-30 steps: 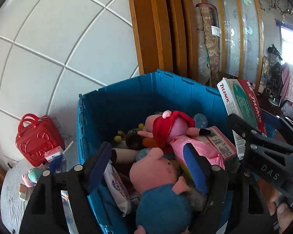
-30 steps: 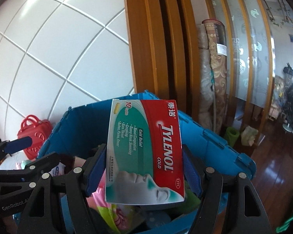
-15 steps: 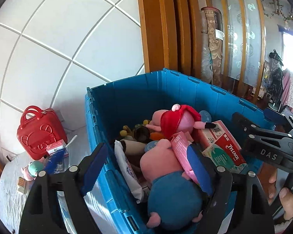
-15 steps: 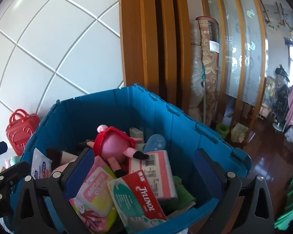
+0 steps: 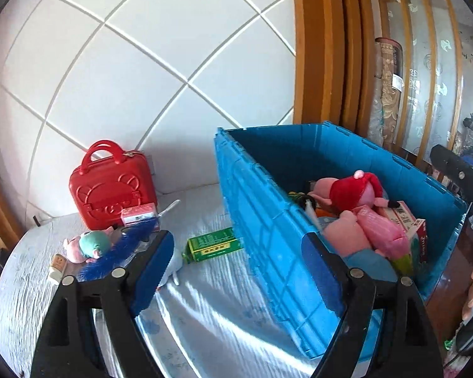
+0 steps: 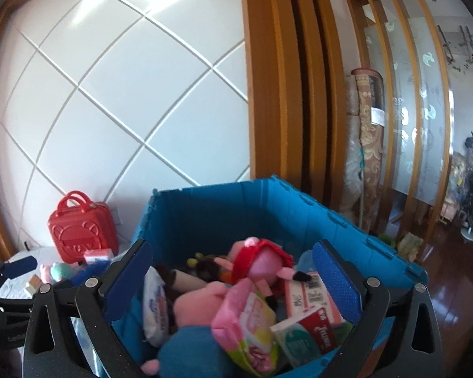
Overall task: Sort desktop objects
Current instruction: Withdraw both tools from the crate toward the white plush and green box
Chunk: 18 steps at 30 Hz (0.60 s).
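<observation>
Left hand-held gripper (image 5: 239,271) spread wide, right hand-held gripper (image 6: 233,280) likewise, both seemingly empty

One blue crate (image 5: 268,220), one red case (image 5: 112,186)

A white padded wall panel (image 6: 135,94) crossed by diagonal seams catches bright light. Beside it stand orange-brown wooden posts (image 6: 287,88), then a frosted glass screen in wooden slats (image 6: 403,100). Dark red polished wood floor (image 6: 451,283) gleams beyond.

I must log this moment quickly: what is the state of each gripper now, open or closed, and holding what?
Left gripper: open, holding nothing, over the table beside the blue crate.
Right gripper: open, holding nothing, above the crate.
</observation>
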Each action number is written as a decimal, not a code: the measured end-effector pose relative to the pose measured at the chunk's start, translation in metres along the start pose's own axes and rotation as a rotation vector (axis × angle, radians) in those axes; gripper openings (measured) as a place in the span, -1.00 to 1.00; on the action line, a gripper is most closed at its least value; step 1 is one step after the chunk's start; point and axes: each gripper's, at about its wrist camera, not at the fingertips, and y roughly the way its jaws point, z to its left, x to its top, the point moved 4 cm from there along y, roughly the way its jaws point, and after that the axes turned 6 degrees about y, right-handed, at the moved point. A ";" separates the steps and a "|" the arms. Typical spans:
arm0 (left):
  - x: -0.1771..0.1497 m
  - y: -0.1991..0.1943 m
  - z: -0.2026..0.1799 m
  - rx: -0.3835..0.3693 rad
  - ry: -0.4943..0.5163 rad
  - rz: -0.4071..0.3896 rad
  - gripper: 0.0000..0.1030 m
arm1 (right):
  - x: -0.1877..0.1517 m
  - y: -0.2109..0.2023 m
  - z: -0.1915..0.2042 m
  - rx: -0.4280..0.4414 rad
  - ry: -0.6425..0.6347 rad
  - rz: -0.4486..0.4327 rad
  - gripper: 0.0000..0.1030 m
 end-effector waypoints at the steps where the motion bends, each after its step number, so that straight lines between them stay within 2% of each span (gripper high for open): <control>1: -0.005 -0.001 0.015 0.014 -0.013 0.004 0.62 | 0.000 -0.002 0.012 0.017 -0.010 -0.005 1.00; 5: -0.025 -0.004 0.080 0.079 -0.076 0.044 0.62 | -0.006 -0.007 0.070 0.091 -0.051 -0.003 1.00; 10: -0.050 -0.001 0.154 0.158 -0.143 0.092 0.62 | -0.024 0.001 0.145 0.183 -0.103 0.052 1.00; 13: -0.062 0.010 0.187 0.184 -0.166 0.128 0.62 | -0.042 0.014 0.185 0.218 -0.135 0.104 1.00; 18: -0.079 0.043 0.221 0.179 -0.203 0.197 0.62 | -0.083 0.053 0.240 0.269 -0.196 0.230 1.00</control>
